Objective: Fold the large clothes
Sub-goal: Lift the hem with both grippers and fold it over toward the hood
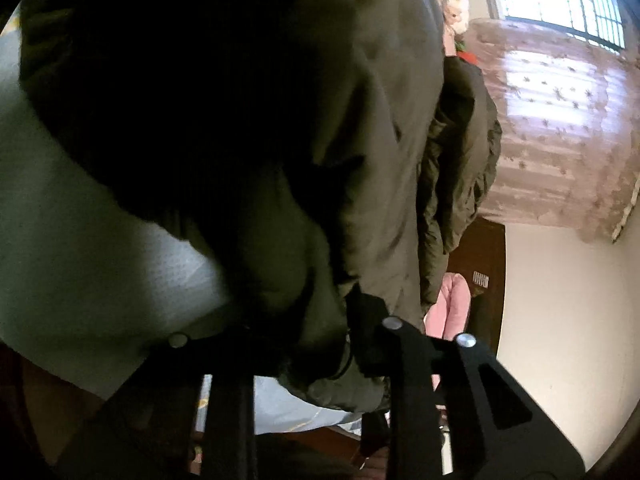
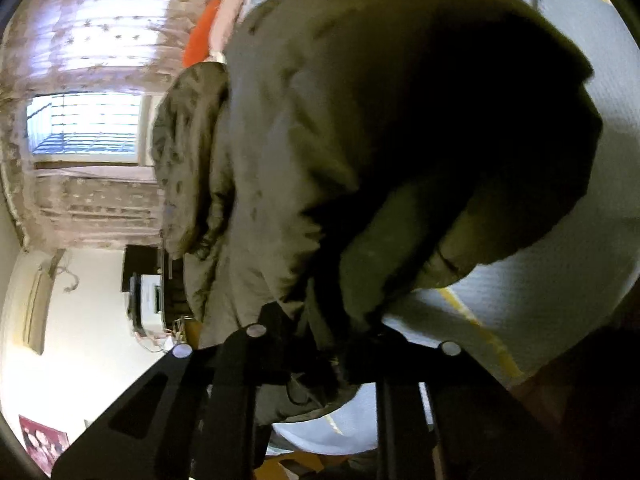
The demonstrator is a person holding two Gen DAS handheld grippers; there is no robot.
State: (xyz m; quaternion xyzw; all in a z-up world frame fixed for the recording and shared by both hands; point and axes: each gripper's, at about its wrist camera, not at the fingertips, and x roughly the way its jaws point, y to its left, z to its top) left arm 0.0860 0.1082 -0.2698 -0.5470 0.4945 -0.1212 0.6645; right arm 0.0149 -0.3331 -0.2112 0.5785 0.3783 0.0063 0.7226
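A large olive-green padded jacket point(image 1: 360, 120) fills most of the left wrist view, draped over a pale bed sheet point(image 1: 80, 240). My left gripper point(image 1: 304, 340) is shut on a bunched edge of the jacket, with the fabric pinched between its black fingers. In the right wrist view the same jacket point(image 2: 320, 120) hangs in front of the camera, and my right gripper point(image 2: 352, 344) is shut on another bunched part of its edge. Its folded lining or hood point(image 2: 188, 168) bulges at the left. The exact pad contact is hidden by dark cloth in both views.
The bed sheet point(image 2: 560, 280) is pale with yellow lines. A curtained window point(image 1: 560, 120) and a dark wooden cabinet point(image 1: 486, 280) stand beyond the bed, with a pink cushion point(image 1: 448, 308) beside it. An orange item point(image 2: 204, 32) lies behind the jacket. A white appliance point(image 2: 150, 304) sits near the wall.
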